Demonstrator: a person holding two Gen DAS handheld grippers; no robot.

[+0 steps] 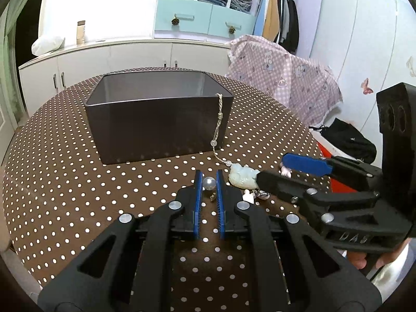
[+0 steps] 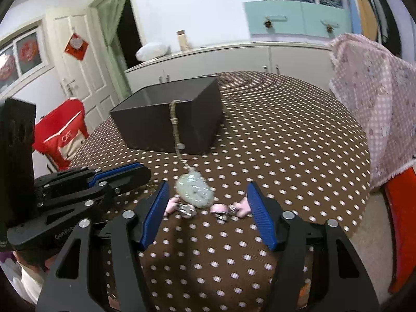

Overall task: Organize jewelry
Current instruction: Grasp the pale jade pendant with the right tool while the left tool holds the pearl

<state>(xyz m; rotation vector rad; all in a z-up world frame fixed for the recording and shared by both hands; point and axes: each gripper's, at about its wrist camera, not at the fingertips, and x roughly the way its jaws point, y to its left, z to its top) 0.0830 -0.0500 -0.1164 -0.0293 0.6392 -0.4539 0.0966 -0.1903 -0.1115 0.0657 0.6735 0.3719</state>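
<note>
On the round desk (image 1: 65, 171) with its brown polka-dot cloth, a matte dark rectangular box (image 1: 158, 127) stands. The left claw (image 1: 208, 179) is clamped on a glossy round pearl bead (image 1: 209, 183). A twisted cord (image 1: 219, 119) drapes from the box rim to a pale jade-like pendant (image 2: 194, 191), flanked by pink clips (image 2: 219, 209), between the right claw's (image 2: 205, 191) parted ribbed blue pads.

We are seeing white low cabinets (image 1: 109, 59) lining the far wall, pale blue drawers (image 1: 205, 22) above, an open wardrobe (image 1: 280, 18) holding hanging clothes, and a white door (image 2: 75, 78) standing left.
</note>
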